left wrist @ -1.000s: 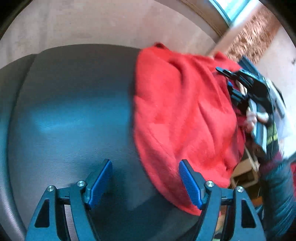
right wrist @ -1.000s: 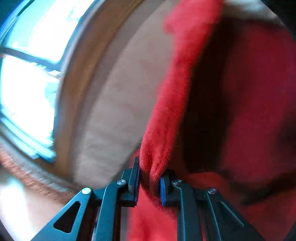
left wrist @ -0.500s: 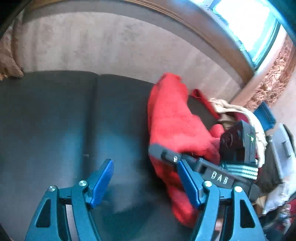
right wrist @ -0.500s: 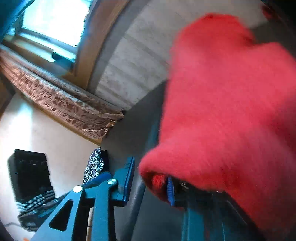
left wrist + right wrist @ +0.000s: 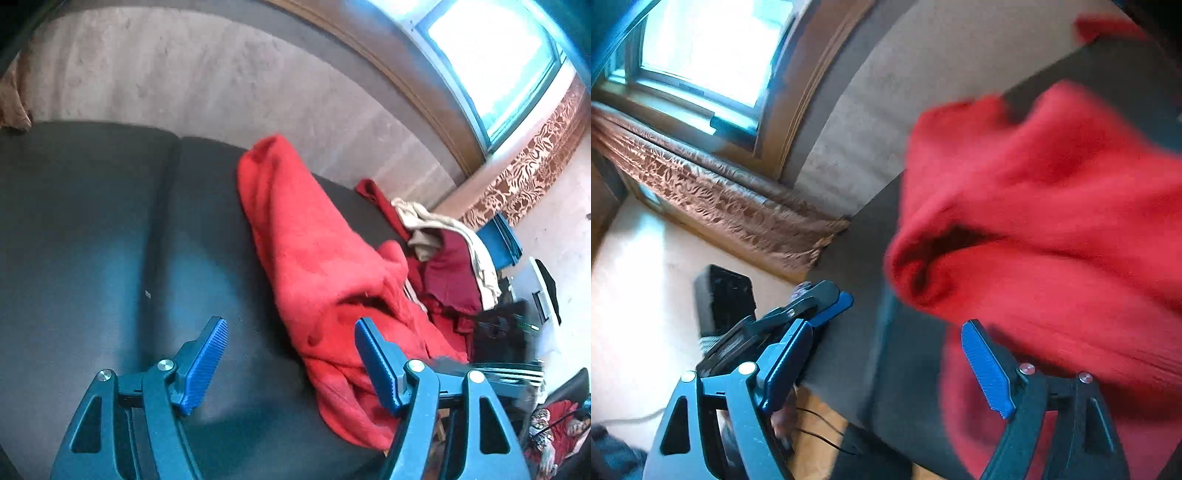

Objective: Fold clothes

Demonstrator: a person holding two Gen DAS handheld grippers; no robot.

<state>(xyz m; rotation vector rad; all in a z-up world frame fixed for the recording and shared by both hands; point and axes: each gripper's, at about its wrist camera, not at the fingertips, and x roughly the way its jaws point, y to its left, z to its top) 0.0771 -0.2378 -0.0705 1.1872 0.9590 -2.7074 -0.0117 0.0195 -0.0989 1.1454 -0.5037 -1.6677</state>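
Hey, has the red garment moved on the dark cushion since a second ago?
Yes. In the left wrist view the red garment now lies bunched on the dark cushion toward its right edge, no longer spread up across the beige wall.

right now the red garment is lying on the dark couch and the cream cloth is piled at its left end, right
Not quite. The red garment does lie on the dark couch, but the cream cloth is piled at its right end, as the left wrist view shows.
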